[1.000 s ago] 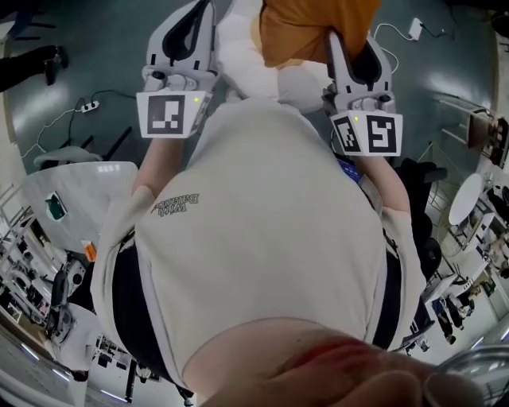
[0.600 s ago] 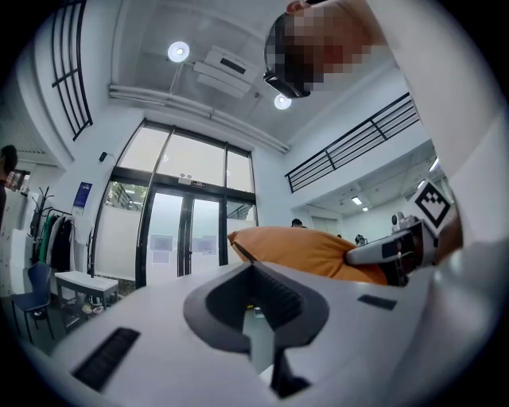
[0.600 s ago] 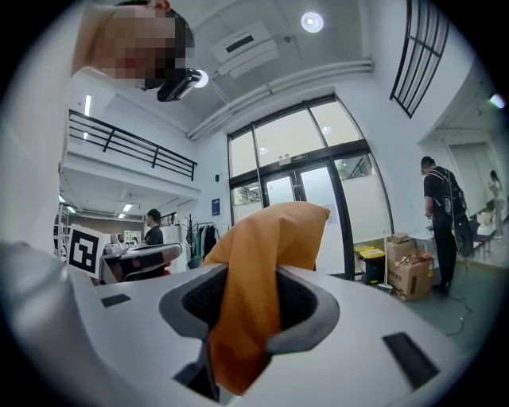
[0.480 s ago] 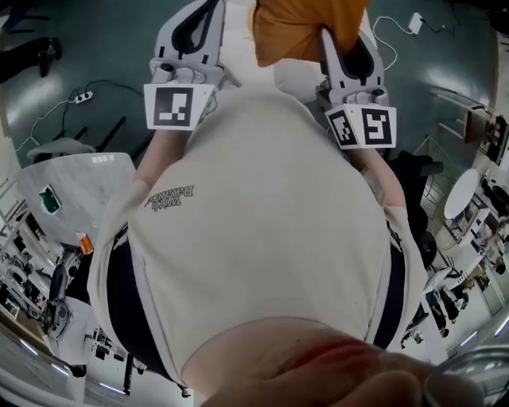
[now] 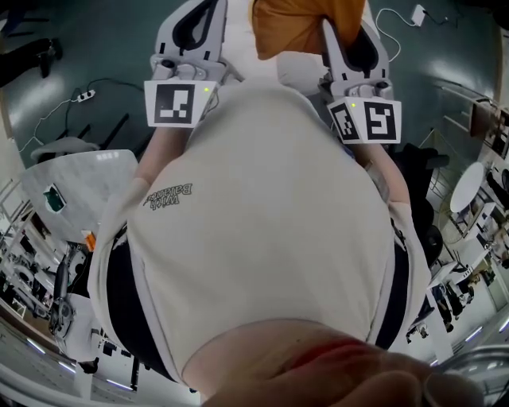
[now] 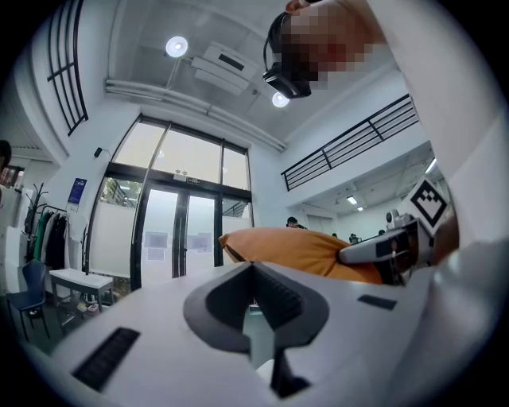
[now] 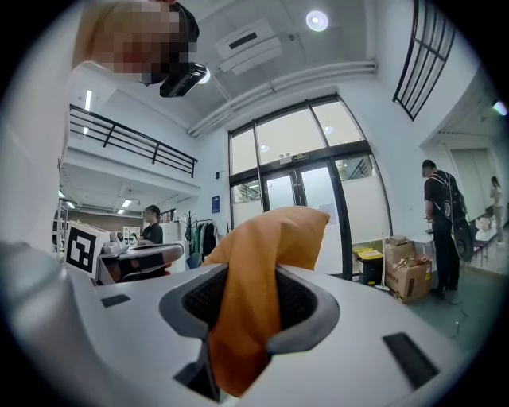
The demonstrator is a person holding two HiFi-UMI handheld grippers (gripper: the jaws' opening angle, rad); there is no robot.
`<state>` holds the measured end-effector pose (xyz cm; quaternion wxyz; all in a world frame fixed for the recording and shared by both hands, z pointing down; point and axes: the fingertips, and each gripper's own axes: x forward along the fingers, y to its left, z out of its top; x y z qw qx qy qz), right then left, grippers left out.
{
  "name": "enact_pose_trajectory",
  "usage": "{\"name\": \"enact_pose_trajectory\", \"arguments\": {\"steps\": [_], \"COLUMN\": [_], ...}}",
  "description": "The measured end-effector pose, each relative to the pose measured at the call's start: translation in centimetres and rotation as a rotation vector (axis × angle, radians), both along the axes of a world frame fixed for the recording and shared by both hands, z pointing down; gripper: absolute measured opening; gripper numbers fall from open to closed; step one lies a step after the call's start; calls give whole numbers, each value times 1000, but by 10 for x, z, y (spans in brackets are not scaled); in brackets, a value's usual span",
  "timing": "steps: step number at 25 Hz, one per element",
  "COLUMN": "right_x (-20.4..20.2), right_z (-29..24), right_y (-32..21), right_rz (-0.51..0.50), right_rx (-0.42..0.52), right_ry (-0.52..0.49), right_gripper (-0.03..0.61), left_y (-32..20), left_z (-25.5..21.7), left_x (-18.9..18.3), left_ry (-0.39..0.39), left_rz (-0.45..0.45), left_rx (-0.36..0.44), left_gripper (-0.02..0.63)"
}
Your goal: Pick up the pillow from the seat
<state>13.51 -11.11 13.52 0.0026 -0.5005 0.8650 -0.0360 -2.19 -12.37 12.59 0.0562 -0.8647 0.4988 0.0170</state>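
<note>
The orange pillow [image 5: 306,28] hangs in front of the person's chest at the top of the head view. My right gripper [image 5: 350,40] is shut on a fold of it, and the cloth bunches between the dark pads [image 7: 298,298] and rises above them as the pillow [image 7: 270,238]. My left gripper [image 5: 199,24] is level beside the pillow's left side. Its jaws [image 6: 254,266] stand together with nothing between them. From there the pillow [image 6: 302,250] lies ahead to the right, with the right gripper [image 6: 390,250] clamped on its end. A white rounded seat surface [image 5: 298,75] shows just under the pillow.
A white table [image 5: 79,179] stands at the left, and a power strip with its cable [image 5: 79,97] lies on the dark floor. A black chair [image 5: 417,171] is at the right. A person [image 7: 441,230] and cardboard boxes [image 7: 406,278] stand by the glass doors.
The left gripper has shifted a little to the right and up in the picture, toward the pillow. The right gripper keeps its hold on the pillow.
</note>
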Motion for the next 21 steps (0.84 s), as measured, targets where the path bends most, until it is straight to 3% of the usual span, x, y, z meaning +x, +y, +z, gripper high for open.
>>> {"name": "enact_pose_trajectory", "arguments": {"steps": [15,21], "right_x": [-9,-9], "right_z": [-5,-9], "right_y": [9,12], "right_rz": [-15,-26], "right_rx": [9,-1], "right_ry": [5,-1], "right_gripper": [164,166], "left_y": [9,12], "left_z": [2,3], "left_x": [-1,-1], "left_ry": [8,-39], "left_rz": [8,-18], "left_rx": [-16,11], "left_gripper": [9,9]}}
